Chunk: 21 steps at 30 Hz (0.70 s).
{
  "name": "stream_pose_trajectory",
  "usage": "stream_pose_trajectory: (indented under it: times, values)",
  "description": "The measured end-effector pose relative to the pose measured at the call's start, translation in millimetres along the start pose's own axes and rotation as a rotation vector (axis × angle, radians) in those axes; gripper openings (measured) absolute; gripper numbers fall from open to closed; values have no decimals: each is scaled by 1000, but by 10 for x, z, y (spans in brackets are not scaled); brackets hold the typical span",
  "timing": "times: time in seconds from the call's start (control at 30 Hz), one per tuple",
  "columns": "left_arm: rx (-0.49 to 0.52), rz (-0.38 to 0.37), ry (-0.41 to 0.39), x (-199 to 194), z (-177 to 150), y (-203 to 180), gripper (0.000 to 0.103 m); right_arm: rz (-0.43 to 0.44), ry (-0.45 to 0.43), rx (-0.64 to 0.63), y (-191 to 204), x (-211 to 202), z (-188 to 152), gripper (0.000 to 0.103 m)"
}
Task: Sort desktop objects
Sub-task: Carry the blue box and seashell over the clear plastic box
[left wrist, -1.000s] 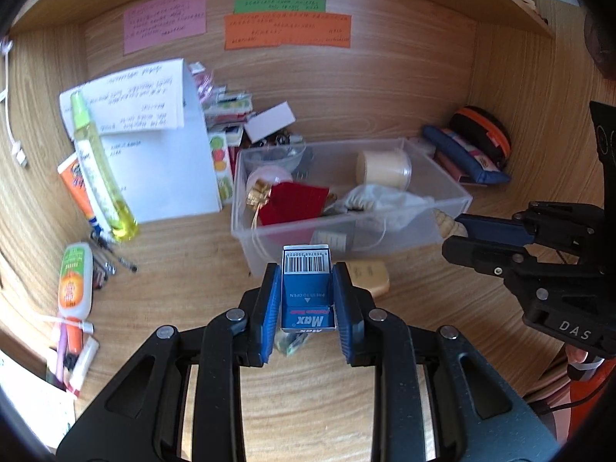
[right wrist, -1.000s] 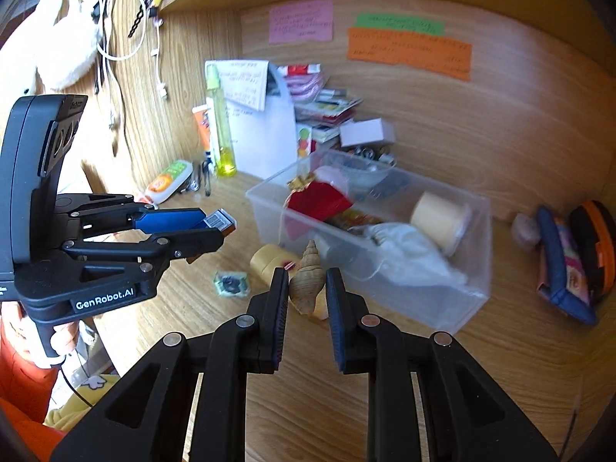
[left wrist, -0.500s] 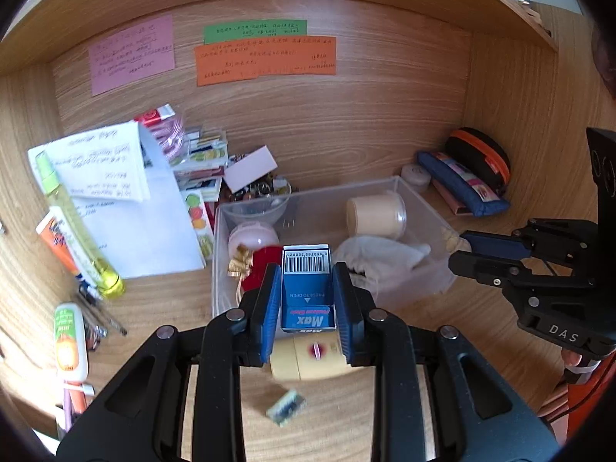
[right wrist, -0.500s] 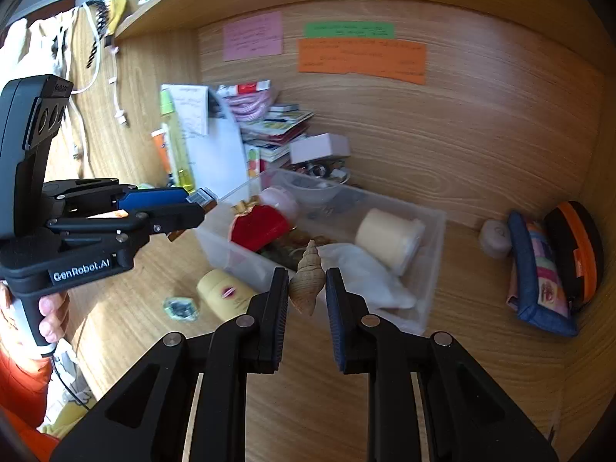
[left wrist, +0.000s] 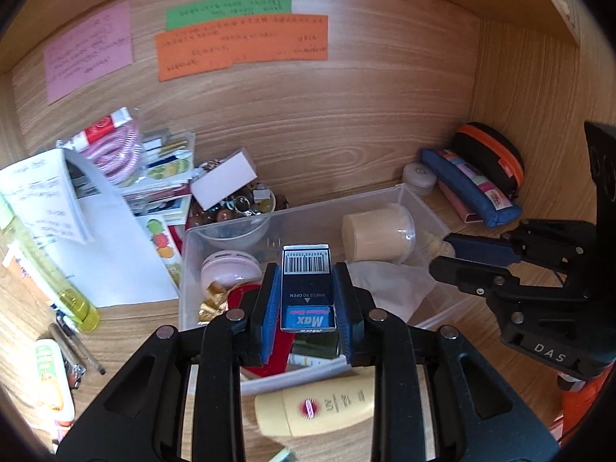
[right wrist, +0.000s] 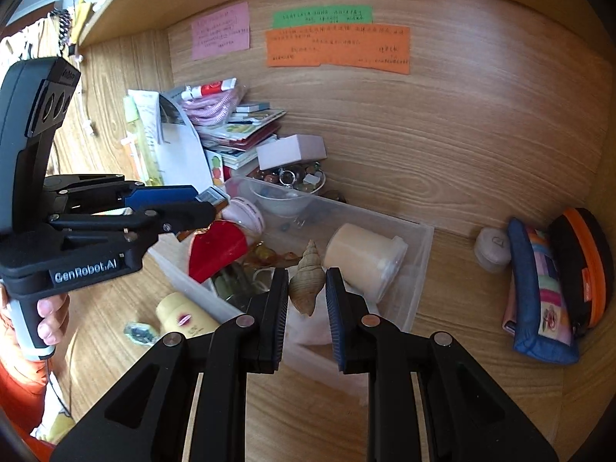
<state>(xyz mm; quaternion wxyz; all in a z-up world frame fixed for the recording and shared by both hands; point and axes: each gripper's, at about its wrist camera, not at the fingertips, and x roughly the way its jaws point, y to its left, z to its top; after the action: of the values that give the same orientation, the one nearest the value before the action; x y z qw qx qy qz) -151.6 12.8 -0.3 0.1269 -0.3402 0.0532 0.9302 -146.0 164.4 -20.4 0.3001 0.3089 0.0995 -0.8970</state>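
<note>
Bin [left wrist: 427,208] is half full already, my left gripper [left wrist: 307,292] grips a staple box [left wrist: 307,288], right one [right wrist: 307,288] pinches a shell [right wrist: 307,283], tube [left wrist: 319,408] and pens wait outside

Both claws are matte black plastic linkages with round silver pivot screws and ribbed blue pads on the fingers. In the right wrist view the left claw [right wrist: 210,202] sits at nine o'clock: white "GenRobot.AI" lettering on its side, a tall black camera housing above, a grey-and-black handle below, an orange sleeve [right wrist: 19,385] beneath. The right claw [left wrist: 442,252], at three o'clock in the left wrist view, reads "DAS".
</note>
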Motion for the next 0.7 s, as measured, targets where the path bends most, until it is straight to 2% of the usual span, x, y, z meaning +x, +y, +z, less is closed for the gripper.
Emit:
stream_pose_trajectory:
  times: [0.3,0.7]
  values:
    - [5,-20,77,418,-2,-38,26,8,44,-31,-58,291,43,18]
    - [-23,-43,133,622,-102,27,26,20,95,-1,-135,508,-46,18]
